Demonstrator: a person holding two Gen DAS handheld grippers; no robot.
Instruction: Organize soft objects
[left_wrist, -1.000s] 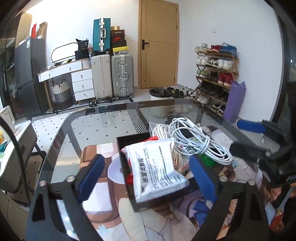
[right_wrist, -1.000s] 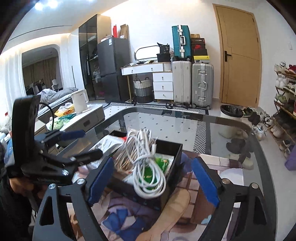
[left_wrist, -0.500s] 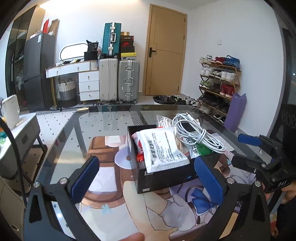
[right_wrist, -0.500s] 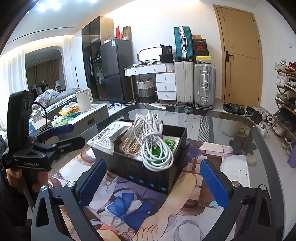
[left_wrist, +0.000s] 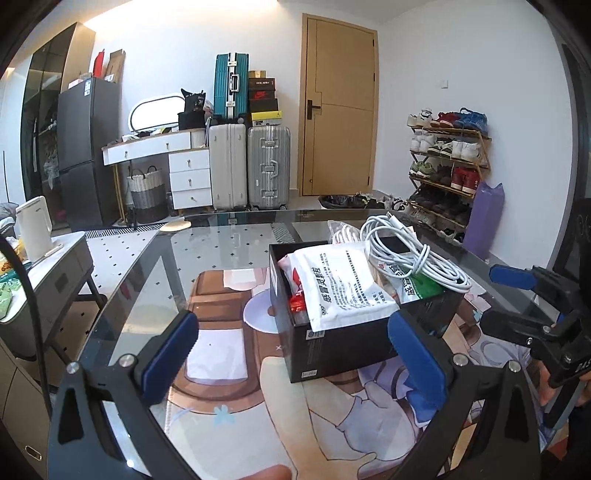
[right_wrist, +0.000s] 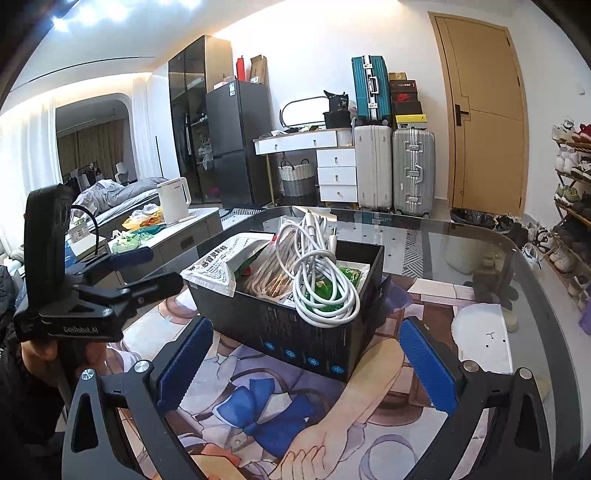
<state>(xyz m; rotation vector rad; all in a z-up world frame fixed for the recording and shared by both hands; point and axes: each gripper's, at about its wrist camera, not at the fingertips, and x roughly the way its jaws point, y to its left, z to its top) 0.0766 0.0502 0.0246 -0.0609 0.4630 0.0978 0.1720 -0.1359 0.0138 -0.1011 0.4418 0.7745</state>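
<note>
Black box (right_wrist: 310, 343): white cable (right_wrist: 317, 273), packets (left_wrist: 343, 284), maybe snacks.

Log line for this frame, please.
left gripper: open, empty | right gripper: open, empty | black box: holds white cable, packets | phase: hovering near box

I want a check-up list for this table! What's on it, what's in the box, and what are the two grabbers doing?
Surface: glass table with a cartoon mat under the box.
Job's things: black box holding a white packet, a green packet and a clear bag.
Clutter: nothing seen loose on the table.
Grippers: left gripper open, nothing between its pads; right gripper open wide, near the box, not touching it.
Cables: coiled white cable piled on top, hanging over the box edge.
Surroundings: suitcases, door, shoe rack, fridge, kettle.
</note>
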